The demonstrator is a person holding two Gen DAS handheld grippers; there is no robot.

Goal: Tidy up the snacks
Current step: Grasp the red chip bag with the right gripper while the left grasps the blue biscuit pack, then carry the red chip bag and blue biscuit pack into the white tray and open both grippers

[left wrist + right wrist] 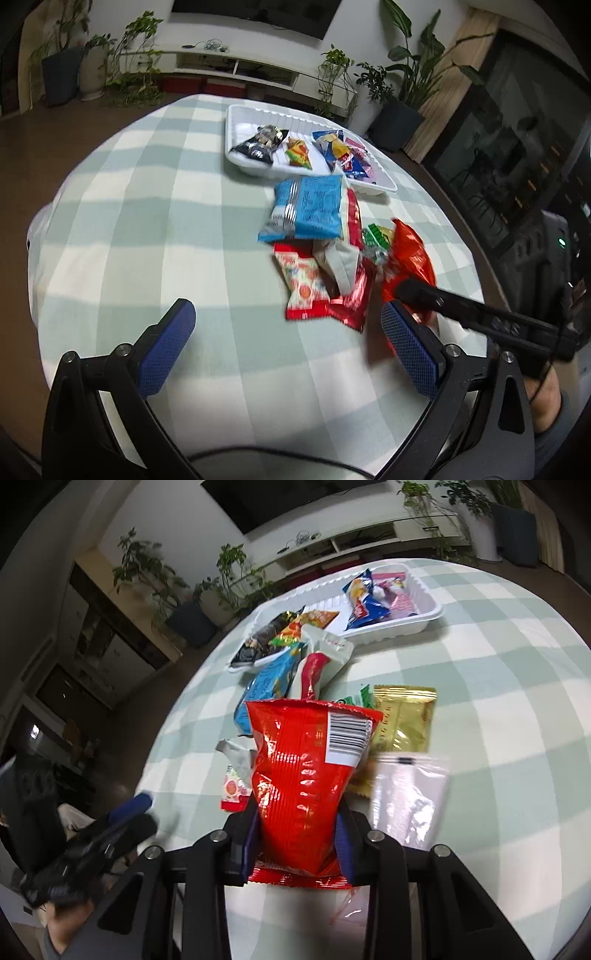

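Right wrist: red packet between tongs

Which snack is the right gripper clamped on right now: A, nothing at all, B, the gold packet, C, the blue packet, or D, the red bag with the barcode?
D: in the right wrist view the right gripper has its blue pads pressed against both sides of the red bag, lifting it upright, while the gold packet and blue packet lie on the table.
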